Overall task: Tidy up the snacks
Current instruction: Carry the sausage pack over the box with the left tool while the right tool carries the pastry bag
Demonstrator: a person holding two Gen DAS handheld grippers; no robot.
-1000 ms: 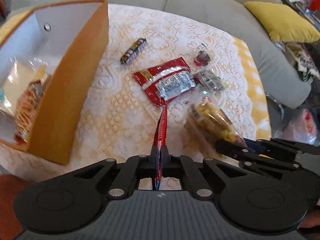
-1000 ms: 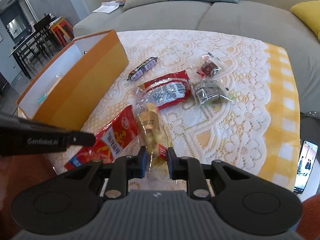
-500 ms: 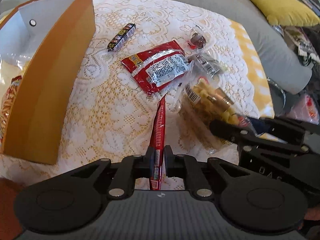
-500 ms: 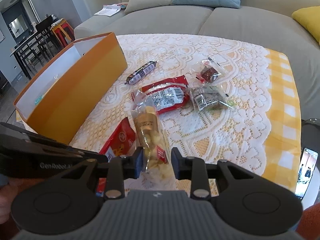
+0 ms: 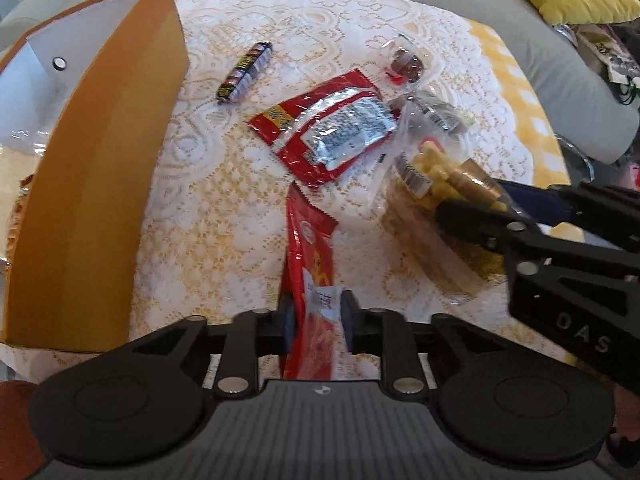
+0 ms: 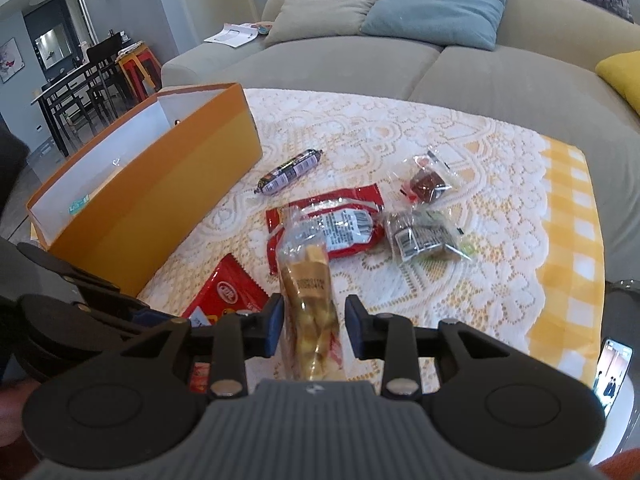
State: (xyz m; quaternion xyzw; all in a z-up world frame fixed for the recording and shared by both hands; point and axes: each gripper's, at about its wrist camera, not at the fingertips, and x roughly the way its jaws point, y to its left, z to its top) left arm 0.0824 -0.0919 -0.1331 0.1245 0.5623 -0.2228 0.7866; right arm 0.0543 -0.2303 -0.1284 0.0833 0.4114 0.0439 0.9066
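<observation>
Left gripper [image 5: 314, 320]: jaws stand narrowly apart, with the lower end of the red pouch [image 5: 310, 256] between them. The left pad clears the pouch; on the right side I cannot tell whether the pad touches the foil. The pouch lies flat on the lace cloth [image 5: 224, 216], running toward 12 o'clock from the jaws.

Right gripper [image 6: 314, 328]: jaws opening, moderately wide. The clear bag [image 6: 308, 292] of yellow sticks lies between the pads with gaps on both sides; it is not pinched. The bag rests on the cloth, and its far end overlaps the red-and-silver pack [image 6: 336, 228].

In the left wrist view the right gripper enters from 3 o'clock, its fingers at the clear bag's near end.

Orange box [image 6: 160, 196] sits open at 10 o'clock of the right gripper; its near wall is upright and its inside is white. In the left view, crinkled clear wrapping and an orange-printed packet show inside it at the left edge.

Loose on the cloth:
- dark sausage stick [image 6: 290, 172], just beside the box wall at 12 o'clock
- small clear packet with a brown piece [image 6: 428, 178], at 1 o'clock
- grey-green packet [image 6: 424, 238], touching the red-and-silver pack's right side

Sofa [image 6: 400, 60] lies behind the table. A phone [image 6: 614, 372] is at the right edge.
</observation>
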